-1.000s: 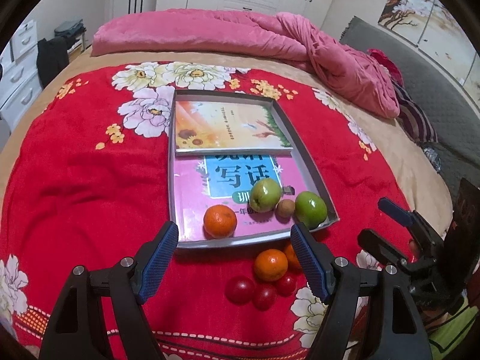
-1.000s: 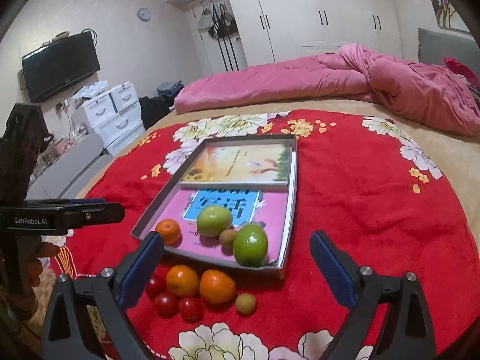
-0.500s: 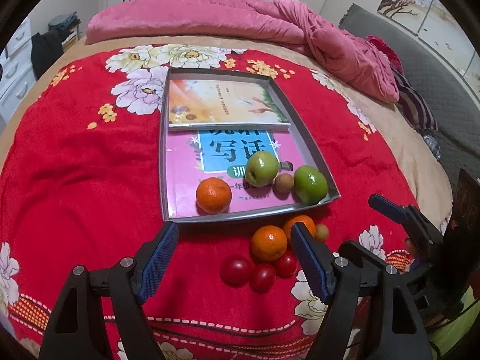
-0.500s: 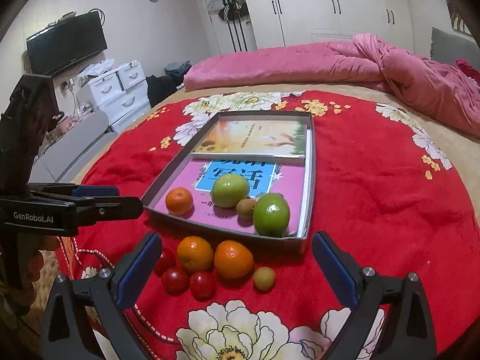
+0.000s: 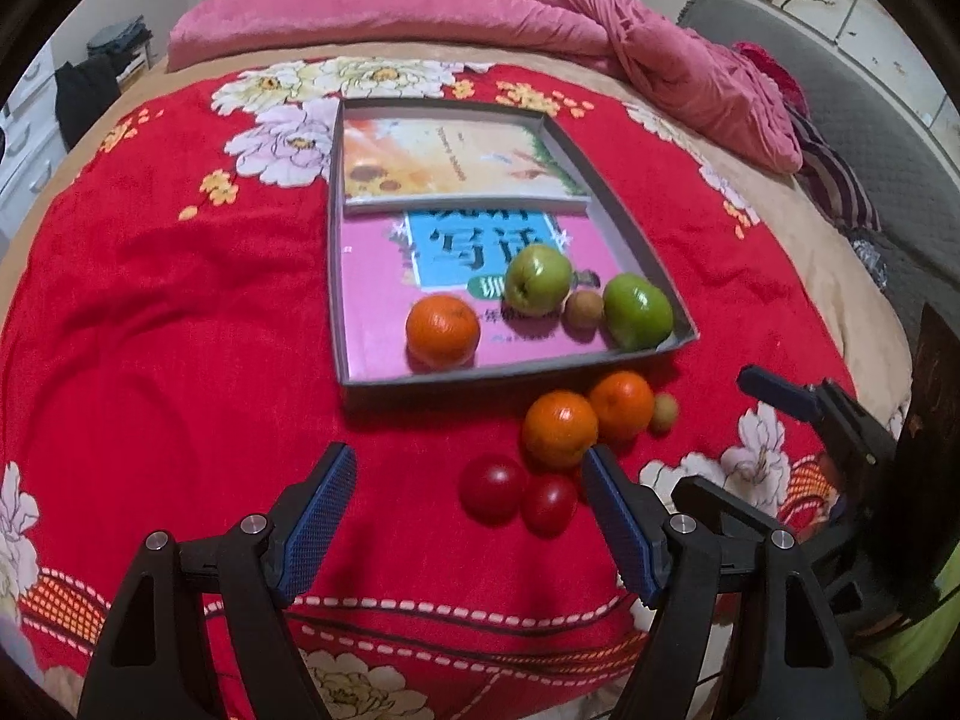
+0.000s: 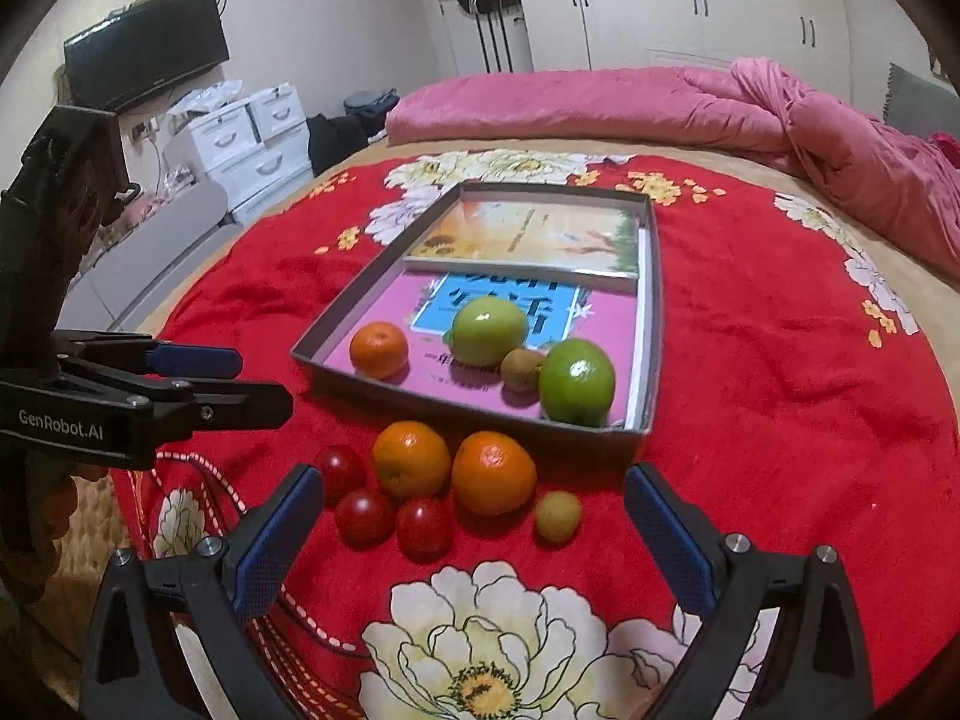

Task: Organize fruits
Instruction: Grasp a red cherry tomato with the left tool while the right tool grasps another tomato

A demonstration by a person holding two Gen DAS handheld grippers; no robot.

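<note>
A grey tray [image 5: 655,255] [image 6: 336,315] on the red bedspread holds an orange [image 5: 443,330] [image 6: 379,349], two green apples [image 5: 538,279] [image 5: 637,310] [image 6: 489,330] [image 6: 577,381] and a kiwi [image 5: 584,308] [image 6: 521,368]. In front of the tray lie two oranges [image 5: 560,429] [image 5: 621,405] [image 6: 411,459] [image 6: 494,472], three tomatoes [image 6: 363,516] [image 5: 492,489] and a small yellow-green fruit [image 6: 558,516] [image 5: 663,412]. My left gripper [image 5: 468,519] is open and empty above the bedspread, near the tomatoes. My right gripper [image 6: 474,531] is open and empty, just before the loose fruit.
Two books [image 5: 456,162] [image 6: 528,234] lie in the tray under the fruit. A pink quilt [image 5: 540,12] is heaped at the far side of the bed. White drawers [image 6: 252,138] and a TV [image 6: 147,48] stand left of the bed.
Both grippers have pulled back and risen slightly, so the tray and loose fruit show further ahead. Both stay open. No fruit has moved.
</note>
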